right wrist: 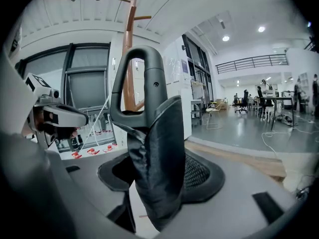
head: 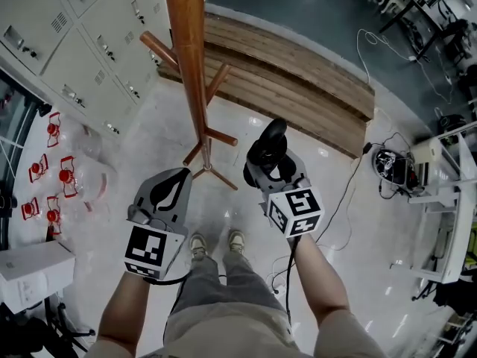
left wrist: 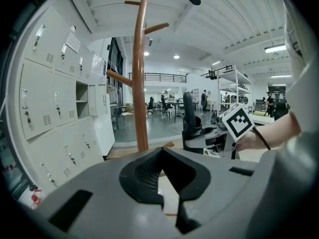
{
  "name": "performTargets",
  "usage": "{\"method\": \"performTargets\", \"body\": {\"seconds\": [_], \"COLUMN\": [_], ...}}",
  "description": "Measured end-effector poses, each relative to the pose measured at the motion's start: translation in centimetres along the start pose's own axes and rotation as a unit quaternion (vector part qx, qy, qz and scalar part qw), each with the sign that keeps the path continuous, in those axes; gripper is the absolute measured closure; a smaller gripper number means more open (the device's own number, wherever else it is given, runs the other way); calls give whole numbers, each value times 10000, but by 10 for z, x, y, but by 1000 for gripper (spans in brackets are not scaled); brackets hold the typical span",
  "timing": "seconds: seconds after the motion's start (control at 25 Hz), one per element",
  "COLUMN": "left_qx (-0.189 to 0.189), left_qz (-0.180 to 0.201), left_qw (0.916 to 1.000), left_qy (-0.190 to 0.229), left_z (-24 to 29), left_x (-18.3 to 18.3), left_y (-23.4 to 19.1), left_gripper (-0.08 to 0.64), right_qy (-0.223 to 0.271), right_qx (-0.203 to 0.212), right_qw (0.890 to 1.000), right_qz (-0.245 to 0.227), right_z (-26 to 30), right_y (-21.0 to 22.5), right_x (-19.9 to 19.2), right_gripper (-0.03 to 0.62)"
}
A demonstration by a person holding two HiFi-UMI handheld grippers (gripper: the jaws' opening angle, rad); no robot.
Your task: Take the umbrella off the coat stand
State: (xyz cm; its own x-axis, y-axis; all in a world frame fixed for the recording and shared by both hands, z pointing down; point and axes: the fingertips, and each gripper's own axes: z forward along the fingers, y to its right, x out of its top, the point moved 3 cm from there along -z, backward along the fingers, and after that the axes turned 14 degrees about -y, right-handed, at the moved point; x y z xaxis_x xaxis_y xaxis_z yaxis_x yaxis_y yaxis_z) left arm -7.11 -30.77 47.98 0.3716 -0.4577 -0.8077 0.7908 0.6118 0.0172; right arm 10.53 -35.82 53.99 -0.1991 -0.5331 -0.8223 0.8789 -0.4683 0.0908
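The wooden coat stand (head: 186, 36) rises from the floor ahead of me, its pegs bare in the head view. It also shows in the left gripper view as a coat stand (left wrist: 142, 83) beside the lockers. A folded black umbrella (head: 268, 144) with a loop handle (right wrist: 137, 78) stands upright, clear of the stand and to its right. My right gripper (head: 273, 162) is shut on the umbrella's fabric (right wrist: 159, 158). My left gripper (head: 181, 174) hangs level with it on the left, near the stand's base. Its fingertips meet, with nothing between them (left wrist: 160, 153).
Grey lockers (head: 82, 43) line the left wall. A wooden platform (head: 298, 73) lies behind the stand. Red items (head: 52, 170) and a white box (head: 33, 271) sit at the left. Cables and a desk (head: 440, 177) are at the right. My shoes (head: 216, 243) are below.
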Motion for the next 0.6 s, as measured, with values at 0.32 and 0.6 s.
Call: {"method": "performTargets", "body": {"seconds": [0.32,0.6], "left_qx": [248,567], "left_qz": [179,385], "left_qw": [9983,9930], "left_qy": [488,966], "left_z": [-60,-125], "left_x": [68,115], "left_y": [6,10], "left_gripper": [554,554], "right_qy": [563,965], "right_qx": [-43,-38], "right_qw": [9983,9951], "right_qz": [-104,-224], "right_z": [-83,-156], "right_y": [-10,-33], "right_x": [79,139], "right_gripper": [345,345]}}
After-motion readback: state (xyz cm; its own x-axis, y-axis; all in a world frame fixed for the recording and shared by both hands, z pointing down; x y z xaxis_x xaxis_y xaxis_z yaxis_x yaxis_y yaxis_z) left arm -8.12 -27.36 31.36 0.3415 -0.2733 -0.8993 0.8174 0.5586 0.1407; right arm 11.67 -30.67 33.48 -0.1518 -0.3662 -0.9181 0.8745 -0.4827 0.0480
